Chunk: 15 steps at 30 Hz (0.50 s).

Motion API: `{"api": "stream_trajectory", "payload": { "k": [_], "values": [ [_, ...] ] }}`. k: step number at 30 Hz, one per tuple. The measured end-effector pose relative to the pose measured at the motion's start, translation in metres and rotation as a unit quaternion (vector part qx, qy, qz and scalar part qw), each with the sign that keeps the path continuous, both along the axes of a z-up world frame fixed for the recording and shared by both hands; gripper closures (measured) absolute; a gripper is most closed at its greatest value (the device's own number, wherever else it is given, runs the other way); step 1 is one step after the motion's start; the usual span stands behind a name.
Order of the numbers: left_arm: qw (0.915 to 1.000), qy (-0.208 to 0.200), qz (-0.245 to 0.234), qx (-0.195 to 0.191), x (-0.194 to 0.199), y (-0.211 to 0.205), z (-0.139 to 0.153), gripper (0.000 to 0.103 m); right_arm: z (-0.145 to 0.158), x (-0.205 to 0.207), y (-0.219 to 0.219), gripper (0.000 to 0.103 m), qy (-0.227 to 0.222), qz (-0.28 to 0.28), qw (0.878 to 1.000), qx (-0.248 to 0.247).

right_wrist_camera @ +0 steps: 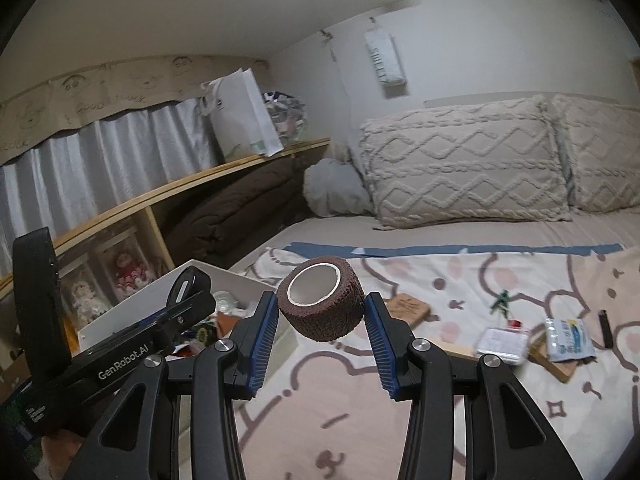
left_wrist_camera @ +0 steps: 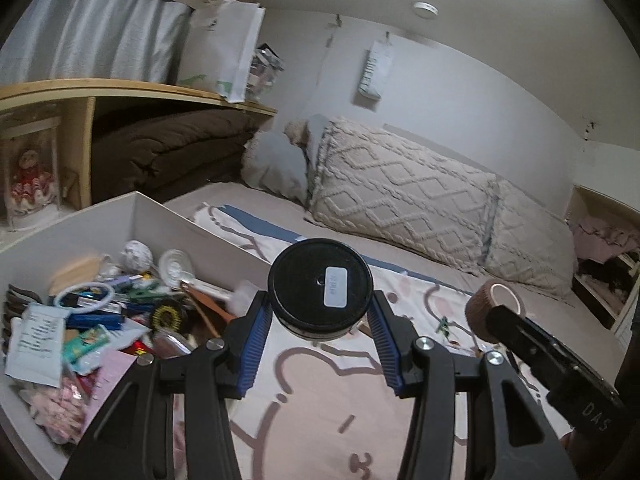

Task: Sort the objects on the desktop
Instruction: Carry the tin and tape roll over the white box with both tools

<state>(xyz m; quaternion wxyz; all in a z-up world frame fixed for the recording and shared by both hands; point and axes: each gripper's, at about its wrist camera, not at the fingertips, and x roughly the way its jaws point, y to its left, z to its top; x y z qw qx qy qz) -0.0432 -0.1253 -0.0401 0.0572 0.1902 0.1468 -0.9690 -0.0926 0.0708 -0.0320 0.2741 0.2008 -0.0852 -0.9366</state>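
My left gripper [left_wrist_camera: 320, 312] is shut on a round black-lidded jar [left_wrist_camera: 320, 286] and holds it in the air above the bed, just right of the white box [left_wrist_camera: 80, 224]. My right gripper [right_wrist_camera: 321, 312] is shut on a brown bandage roll [right_wrist_camera: 322, 300] and holds it above the patterned blanket. The roll also shows in the left wrist view [left_wrist_camera: 494, 310], to the right of the jar. The left gripper and its jar [right_wrist_camera: 188, 284] show at the left of the right wrist view, over the box [right_wrist_camera: 224, 276].
The white box holds several cluttered items, among them a white ring [left_wrist_camera: 84, 298] and paper packets. On the blanket [right_wrist_camera: 460, 400] lie a wooden block [right_wrist_camera: 408, 306], a clear plastic case [right_wrist_camera: 502, 344], a blue-white packet [right_wrist_camera: 568, 338] and a black lighter [right_wrist_camera: 606, 328]. Pillows [right_wrist_camera: 464, 160] and a wooden shelf [right_wrist_camera: 160, 188] stand behind.
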Motion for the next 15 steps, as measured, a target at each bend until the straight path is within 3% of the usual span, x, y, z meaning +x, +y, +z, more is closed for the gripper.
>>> {"api": "stream_trajectory", "payload": {
  "k": [15],
  "values": [
    [0.9987, -0.009, 0.048, 0.017, 0.015, -0.052, -0.001, 0.054, -0.001, -0.010, -0.081, 0.058, -0.037, 0.059, 0.997, 0.029]
  ]
}}
